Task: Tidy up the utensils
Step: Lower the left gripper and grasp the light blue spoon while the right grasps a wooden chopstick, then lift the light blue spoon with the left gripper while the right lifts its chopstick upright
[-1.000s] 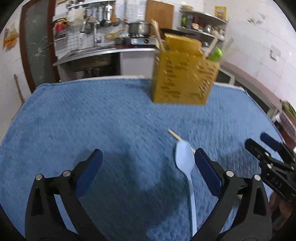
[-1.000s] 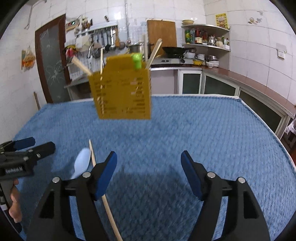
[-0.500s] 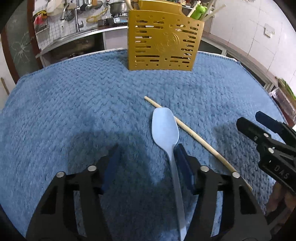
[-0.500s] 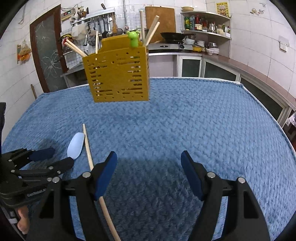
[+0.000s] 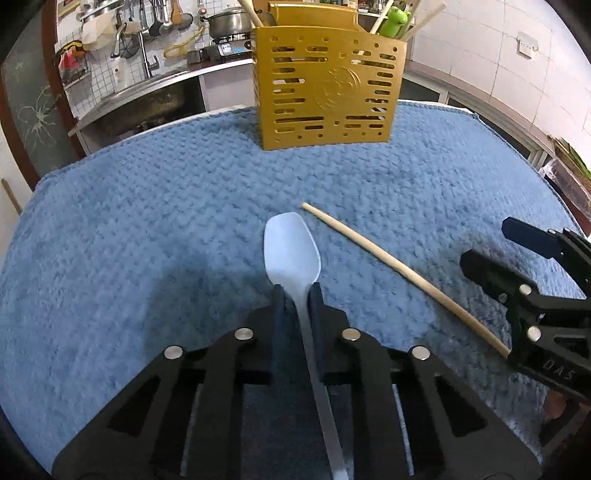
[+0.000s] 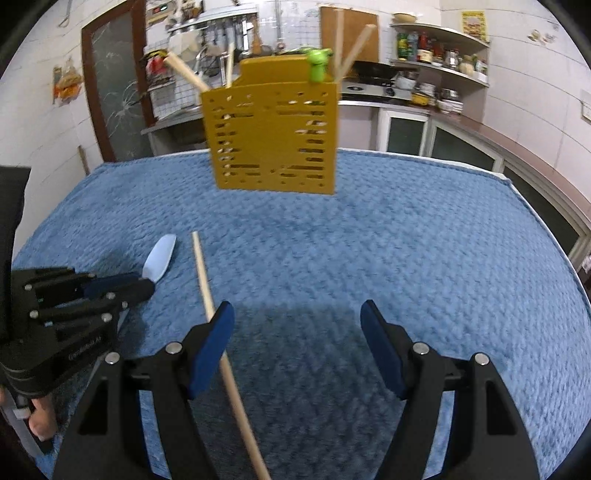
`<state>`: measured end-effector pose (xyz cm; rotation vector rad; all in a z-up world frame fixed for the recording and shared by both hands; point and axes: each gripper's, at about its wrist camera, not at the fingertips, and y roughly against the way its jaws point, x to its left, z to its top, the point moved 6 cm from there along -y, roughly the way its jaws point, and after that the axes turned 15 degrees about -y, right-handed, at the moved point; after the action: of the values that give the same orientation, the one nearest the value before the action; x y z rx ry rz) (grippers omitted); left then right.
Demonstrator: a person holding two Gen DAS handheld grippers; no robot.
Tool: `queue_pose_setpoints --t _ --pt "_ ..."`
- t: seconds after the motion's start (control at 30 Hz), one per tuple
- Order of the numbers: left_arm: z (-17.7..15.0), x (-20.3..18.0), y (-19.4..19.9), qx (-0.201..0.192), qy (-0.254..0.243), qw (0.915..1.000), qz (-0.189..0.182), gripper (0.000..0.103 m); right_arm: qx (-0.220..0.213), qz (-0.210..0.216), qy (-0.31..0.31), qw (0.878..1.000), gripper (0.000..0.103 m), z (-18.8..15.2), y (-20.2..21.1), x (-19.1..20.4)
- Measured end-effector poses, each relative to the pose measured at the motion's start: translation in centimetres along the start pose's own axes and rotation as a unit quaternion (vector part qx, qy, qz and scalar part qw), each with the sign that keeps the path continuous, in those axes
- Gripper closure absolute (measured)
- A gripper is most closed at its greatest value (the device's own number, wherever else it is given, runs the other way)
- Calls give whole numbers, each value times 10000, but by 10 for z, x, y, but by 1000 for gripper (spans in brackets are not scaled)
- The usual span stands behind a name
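Observation:
A pale blue plastic spoon (image 5: 291, 251) lies on the blue towel; my left gripper (image 5: 297, 291) is shut on its handle just behind the bowl. The spoon bowl also shows in the right wrist view (image 6: 159, 258), with the left gripper (image 6: 147, 286) on it. A wooden chopstick (image 5: 399, 273) lies to the right of the spoon, and in the right wrist view (image 6: 214, 314) it runs under my right gripper's left finger. My right gripper (image 6: 297, 347) is open and empty; it also shows in the left wrist view (image 5: 491, 247). A yellow slotted utensil holder (image 5: 327, 92) (image 6: 271, 136) stands at the back with chopsticks and a green-topped utensil in it.
The blue towel (image 5: 110, 221) covers the whole table. Behind it are a kitchen counter with a sink (image 5: 147, 96), a stove with a pot (image 5: 225, 22) and shelves with jars (image 6: 436, 48). The table's right edge (image 6: 546, 225) borders a tiled ledge.
My left gripper has moved forward over the spoon and shut on its handle. My right gripper has shifted left towards the chopstick and stays open.

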<state>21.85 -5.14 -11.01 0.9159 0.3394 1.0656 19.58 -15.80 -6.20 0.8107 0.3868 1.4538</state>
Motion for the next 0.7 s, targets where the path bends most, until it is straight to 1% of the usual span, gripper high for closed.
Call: queue_pose_setpoints --t 0.07,0.1,0.13,0.2,0.23,0.27,0.3,0.33,0.37,0.4,0.47,0.53,0.57,0.6,0.7 --pt "0 4 0 5 88 9999 -71 91 103 106 22 9999 35 0 -6 6" --pt "0 6 -1 3 120 9999 -87 91 169 121 67 9998 37 -1 -9 10" --pt "0 7 -1 -3 157 9998 -118 91 252 122 168 9995 42 -3 -12 15" --pt "-1 7 -1 -18 161 9998 -113 91 310 136 281 9990 44 -5 -14 19" --pt "-1 6 -1 -23 149 9998 -97 91 357 117 337 9987 48 -7 -16 21" --pt "-1 5 -1 -28 133 9999 -74 91 407 110 367 9984 56 -8 -18 22" --pt "-2 5 -1 -30 112 9999 -49 91 468 153 404 9980 56 -9 -19 24" --pt "-2 4 -1 -34 107 9999 -42 91 503 167 433 9977 61 -10 -19 25" --pt "-2 4 -1 -38 114 9999 -46 91 543 222 499 9970 63 -12 -19 28" --pt "-2 4 -2 -41 122 9999 -54 91 550 243 555 9966 69 -13 -19 30" --pt "-2 4 -2 -44 123 9999 -56 91 501 208 669 9963 86 -14 -16 33" --pt "-2 4 -1 -50 116 9999 -53 91 497 175 655 9965 91 -15 -14 32" --pt "-2 4 -1 -50 115 9999 -50 91 501 182 591 9968 92 -15 -13 29" --pt "-2 3 -1 -52 111 9999 -46 91 493 140 511 9974 95 -14 -11 25" --pt "-3 3 -1 -50 117 9999 -49 91 447 -64 256 9987 98 -9 -8 7"
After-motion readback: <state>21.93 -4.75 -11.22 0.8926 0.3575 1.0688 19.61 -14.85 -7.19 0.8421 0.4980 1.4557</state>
